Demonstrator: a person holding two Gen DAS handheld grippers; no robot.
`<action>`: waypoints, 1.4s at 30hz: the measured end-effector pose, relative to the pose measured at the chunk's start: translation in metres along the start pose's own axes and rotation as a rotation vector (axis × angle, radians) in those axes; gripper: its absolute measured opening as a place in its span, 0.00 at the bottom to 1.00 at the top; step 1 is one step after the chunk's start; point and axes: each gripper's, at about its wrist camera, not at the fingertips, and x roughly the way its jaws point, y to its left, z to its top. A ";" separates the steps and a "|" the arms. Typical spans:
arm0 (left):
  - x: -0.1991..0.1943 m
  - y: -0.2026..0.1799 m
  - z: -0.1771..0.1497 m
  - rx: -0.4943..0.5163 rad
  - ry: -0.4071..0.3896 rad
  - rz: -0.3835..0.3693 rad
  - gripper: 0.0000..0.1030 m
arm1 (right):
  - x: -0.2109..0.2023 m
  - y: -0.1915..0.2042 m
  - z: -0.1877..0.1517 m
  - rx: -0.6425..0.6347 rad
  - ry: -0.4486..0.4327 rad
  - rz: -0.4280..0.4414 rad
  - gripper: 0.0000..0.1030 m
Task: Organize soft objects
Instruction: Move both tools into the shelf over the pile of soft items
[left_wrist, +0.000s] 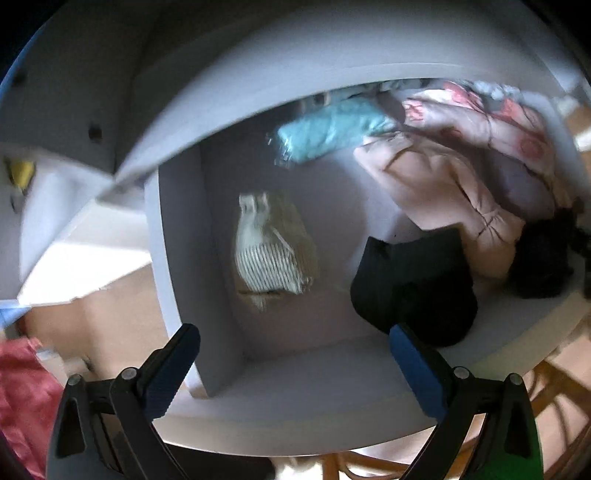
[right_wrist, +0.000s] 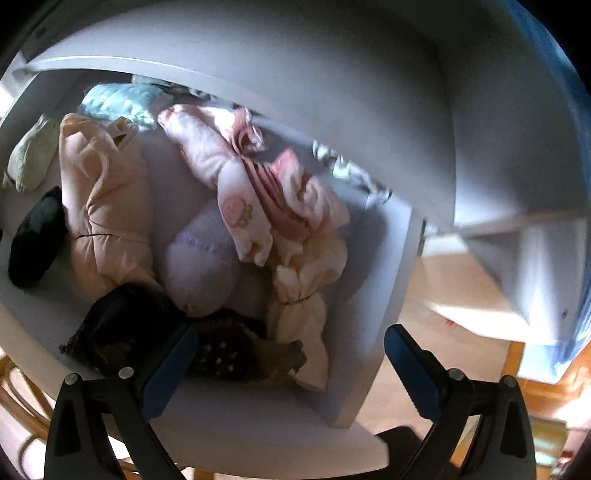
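Both tools (left_wrist: 293, 365) (right_wrist: 290, 365) gape before the cluttered shelf (left_wrist: 295, 406).

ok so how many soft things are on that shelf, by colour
teal cloth: 1
black cloth: 1
peach jacket: 1
pink clothes: 1
lilac plush: 1
dark dotted cloth: 1
cream striped cloth and cream bundle: 2
grey-white cloth, mostly hidden: 1
total: 9, roughly, since the pile is tangled

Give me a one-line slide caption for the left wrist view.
Open left gripper faces a white shelf holding a striped cloth, black garment, teal bundle and pink jacket.
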 end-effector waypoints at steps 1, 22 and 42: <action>0.001 0.002 -0.003 -0.018 0.012 -0.014 1.00 | 0.007 -0.005 -0.001 0.031 0.031 0.038 1.00; 0.003 -0.033 -0.080 0.120 0.212 -0.035 1.00 | 0.031 0.027 -0.020 -0.147 0.239 0.129 0.99; 0.005 -0.072 -0.094 0.151 0.178 -0.007 1.00 | 0.020 0.014 0.017 -0.180 0.196 0.150 0.99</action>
